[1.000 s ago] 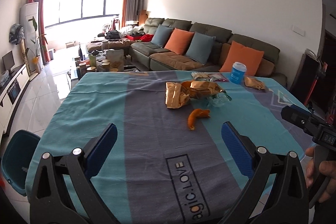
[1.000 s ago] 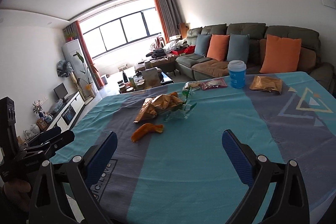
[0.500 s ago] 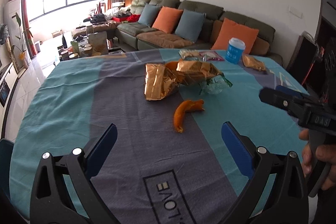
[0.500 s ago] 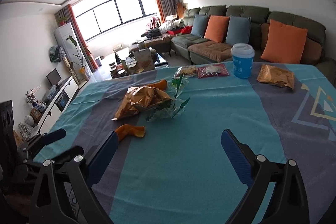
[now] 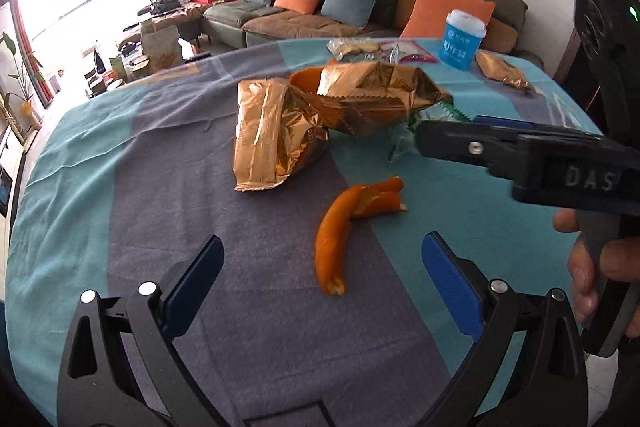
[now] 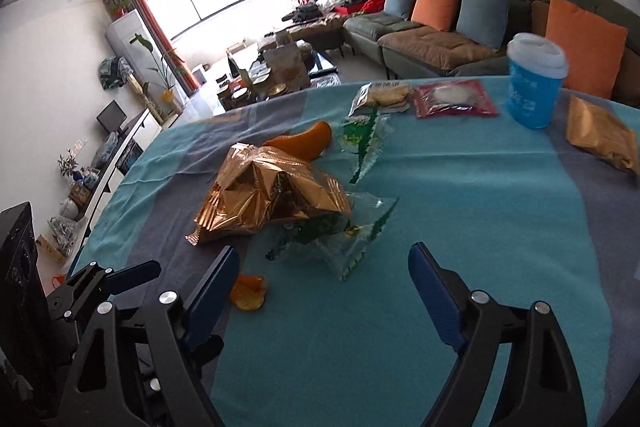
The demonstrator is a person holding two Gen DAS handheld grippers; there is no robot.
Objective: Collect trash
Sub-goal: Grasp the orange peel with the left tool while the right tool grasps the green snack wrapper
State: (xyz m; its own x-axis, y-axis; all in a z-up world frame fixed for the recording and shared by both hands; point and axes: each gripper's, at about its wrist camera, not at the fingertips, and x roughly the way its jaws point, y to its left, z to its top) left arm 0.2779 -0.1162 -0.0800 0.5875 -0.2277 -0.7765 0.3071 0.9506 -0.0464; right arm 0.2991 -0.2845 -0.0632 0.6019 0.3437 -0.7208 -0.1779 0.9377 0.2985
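Across the teal-and-grey bench (image 5: 120,187), I've brought both grippers closer over the last second. Left gripper (image 5: 322,267), fingers apart and empty, now frames 1 orange peel (image 5: 344,223); right gripper (image 6: 324,279), also apart, faces 1 clear wrapper (image 6: 340,239). Beyond: 2 gold bags (image 5: 268,135), 1 blue cup (image 6: 534,87). Collection looks barely begun.

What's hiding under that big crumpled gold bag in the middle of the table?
Under the gold bag, a clear wrapper with green print pokes out on one side, and a curved orange peel shows behind it. Anything lying further beneath the foil is covered.
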